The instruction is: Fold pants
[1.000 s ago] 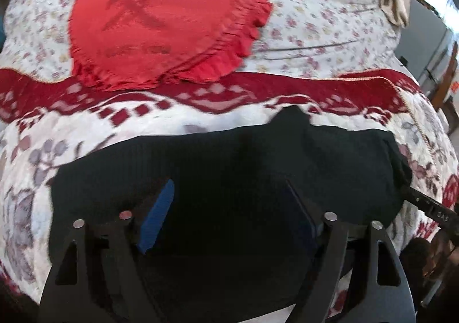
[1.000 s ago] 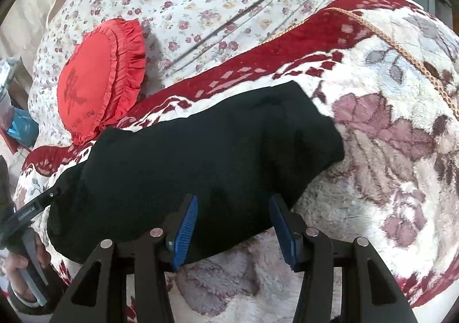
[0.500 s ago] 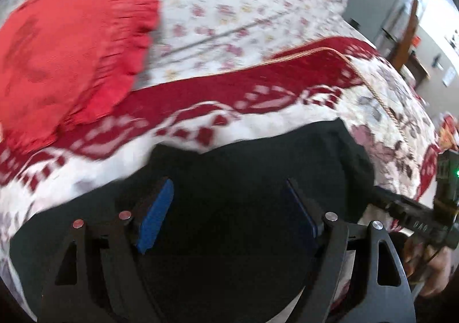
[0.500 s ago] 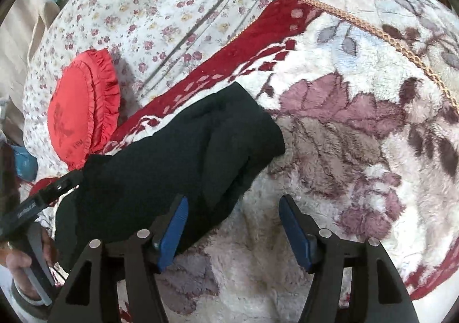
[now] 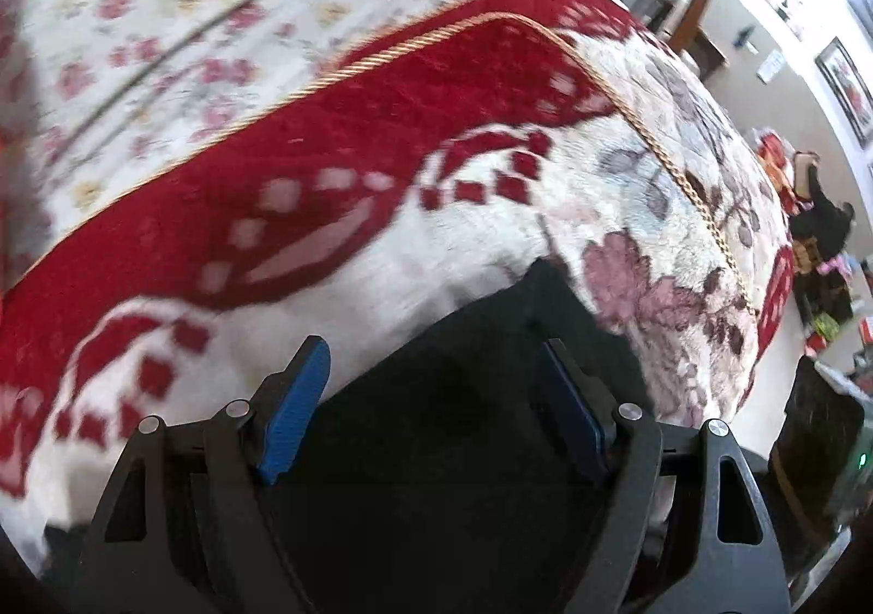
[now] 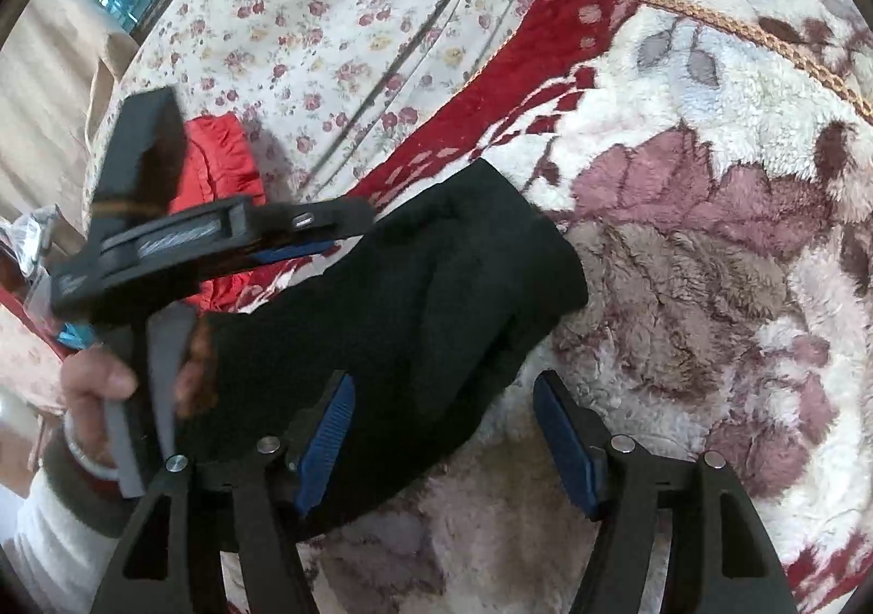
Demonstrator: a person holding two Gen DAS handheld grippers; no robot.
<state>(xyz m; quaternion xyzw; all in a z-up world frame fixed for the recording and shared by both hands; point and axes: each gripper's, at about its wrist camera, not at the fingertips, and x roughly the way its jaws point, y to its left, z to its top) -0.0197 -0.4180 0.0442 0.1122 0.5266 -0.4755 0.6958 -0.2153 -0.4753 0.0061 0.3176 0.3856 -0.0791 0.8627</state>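
The black pants (image 6: pixel 393 308) lie folded in a compact bundle on the red-and-white floral blanket (image 6: pixel 709 243). In the left wrist view the pants (image 5: pixel 464 428) fill the lower middle, under my open, empty left gripper (image 5: pixel 436 412). My right gripper (image 6: pixel 444 436) is open and empty, hovering at the bundle's near right edge. The left gripper also shows in the right wrist view (image 6: pixel 305 232), held by a hand over the bundle's left end.
A red frilled cushion (image 6: pixel 218 161) lies behind the pants on the flowered sheet (image 6: pixel 338 30). The blanket (image 5: pixel 327 188) has a gold cord edge (image 5: pixel 655 150). Furniture and clutter (image 5: pixel 818 297) stand past the bed's right side.
The left gripper has swung to the right along the pants, so the cushion has left its view. The right gripper has drawn back to the right, off the bundle's edge. Both stay open.
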